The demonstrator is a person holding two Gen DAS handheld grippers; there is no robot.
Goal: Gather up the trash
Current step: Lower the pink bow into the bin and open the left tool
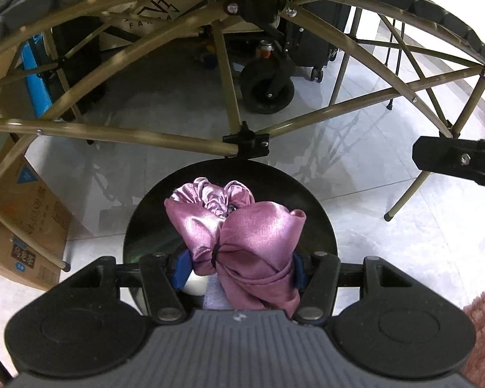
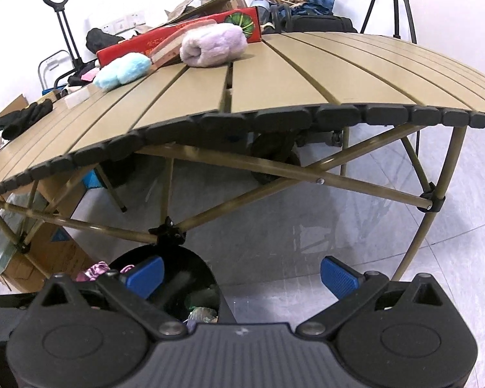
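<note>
My left gripper (image 1: 239, 266) clamped on pink satin pouch (image 1: 242, 236), hanging over black bin (image 1: 139, 226). Pouch looks soft, light, slippery; pinch near cinched neck holds best. My right gripper (image 2: 242, 274) spread wide, empty, beside bin below slatted table (image 2: 307, 74).

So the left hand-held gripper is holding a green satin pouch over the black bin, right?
Not quite: the pouch is pink-purple, not green, as the left wrist view shows. The left hand-held gripper does hold it over the black bin.
</note>
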